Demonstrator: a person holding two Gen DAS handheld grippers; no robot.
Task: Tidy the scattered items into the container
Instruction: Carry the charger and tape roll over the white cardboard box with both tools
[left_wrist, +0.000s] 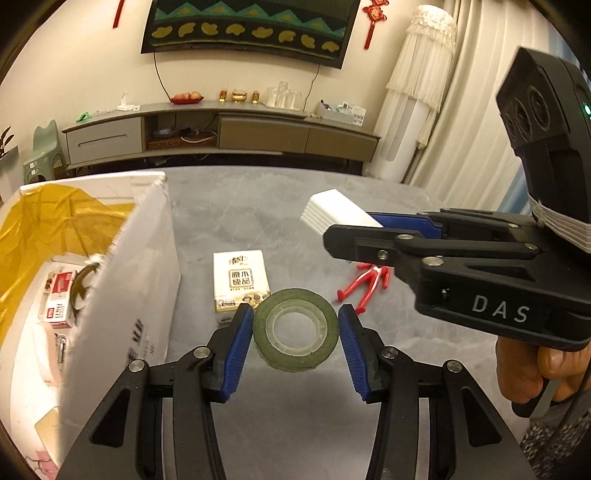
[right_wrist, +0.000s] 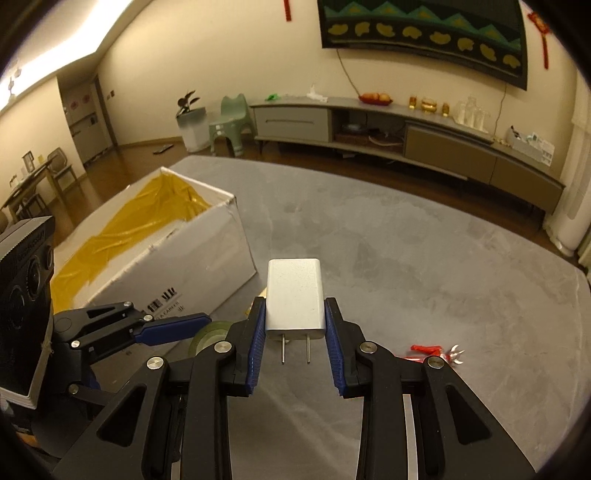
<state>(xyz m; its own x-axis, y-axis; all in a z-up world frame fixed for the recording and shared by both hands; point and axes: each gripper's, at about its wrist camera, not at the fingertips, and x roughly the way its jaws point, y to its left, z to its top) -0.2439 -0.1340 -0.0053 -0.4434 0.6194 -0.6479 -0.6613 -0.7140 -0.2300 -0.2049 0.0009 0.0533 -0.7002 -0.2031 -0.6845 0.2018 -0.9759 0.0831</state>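
The right tool is clenched on one white two-prong charger plug, a rounded block with its prongs pointing back at the camera, held above the grey table; the left tool brackets one roll of dark green tape lying flat, its blue pads just beside the roll on either side, whether gripping I cannot tell; one tissue pack and one red toy figure lie nearby; one white cardboard box with yellow lining stands left, holding several small items.
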